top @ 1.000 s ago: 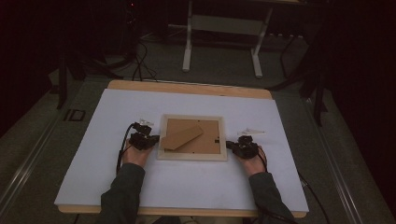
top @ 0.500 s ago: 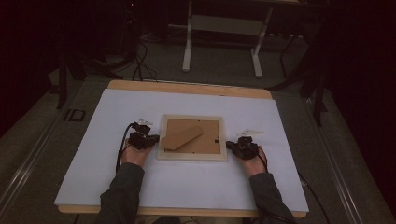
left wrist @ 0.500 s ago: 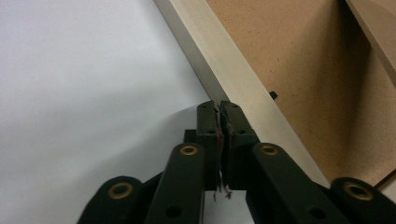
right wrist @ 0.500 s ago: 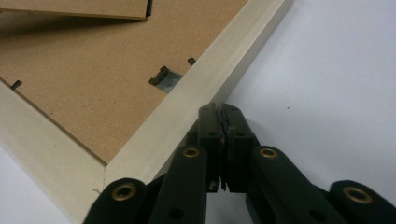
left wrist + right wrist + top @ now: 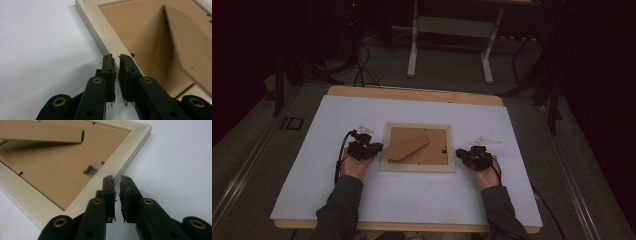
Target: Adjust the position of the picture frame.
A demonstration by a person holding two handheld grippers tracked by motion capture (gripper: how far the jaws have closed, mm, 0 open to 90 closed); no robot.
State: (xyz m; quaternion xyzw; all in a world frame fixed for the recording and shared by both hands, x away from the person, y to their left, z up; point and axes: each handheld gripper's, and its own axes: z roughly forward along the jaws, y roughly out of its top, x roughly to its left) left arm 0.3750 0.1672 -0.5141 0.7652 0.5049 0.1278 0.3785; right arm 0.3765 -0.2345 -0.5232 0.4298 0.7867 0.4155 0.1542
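A pale wooden picture frame point(image 5: 418, 169) lies face down in the middle of the white table cover, its brown backing board point(image 5: 432, 152) up and the easel flap point(image 5: 407, 145) raised. My left gripper point(image 5: 374, 149) rests at the frame's left edge. In the left gripper view its jaws point(image 5: 116, 57) stand a narrow gap apart, tips at the frame's rail point(image 5: 105, 37), nothing between them. My right gripper point(image 5: 460, 154) sits at the frame's right edge. Its tips point(image 5: 117, 178) are slightly parted over the rail point(image 5: 107, 172) and hold nothing. Both pairs of jaws have just been opening.
The white sheet point(image 5: 312, 165) covers most of the wooden table point(image 5: 412, 93). A metal stand point(image 5: 449, 30) and cables point(image 5: 362, 70) are on the dark floor beyond the far edge. A small turn clip point(image 5: 90, 171) sits on the backing board near the right gripper's tips.
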